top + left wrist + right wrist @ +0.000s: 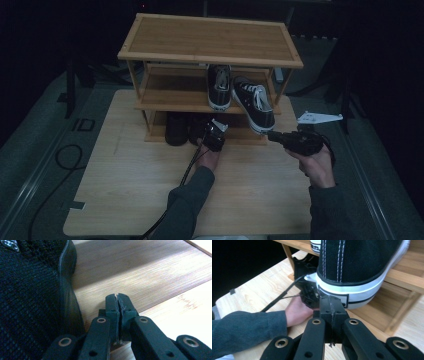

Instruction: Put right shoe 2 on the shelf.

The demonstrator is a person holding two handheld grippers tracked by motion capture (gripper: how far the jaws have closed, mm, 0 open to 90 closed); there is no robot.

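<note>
While both closed grippers, left gripper (117, 298) and right gripper (332, 302), hold nothing, the black-and-white sneaker (254, 102) overhangs its shelf (170, 97), heel cropped in the right gripper view.

On the floor (60, 150) at the left of the table (130, 200), the high view shows a pale mark that reads like the two letters "ID" (83, 124). The black and white sneaker (352, 267) in the right gripper view carries a white patch (334, 298) at its heel, but its print is hidden behind the tool and cannot be read. No other text, brand, number or sign can be read on the shoes, the rack or the table.
</note>
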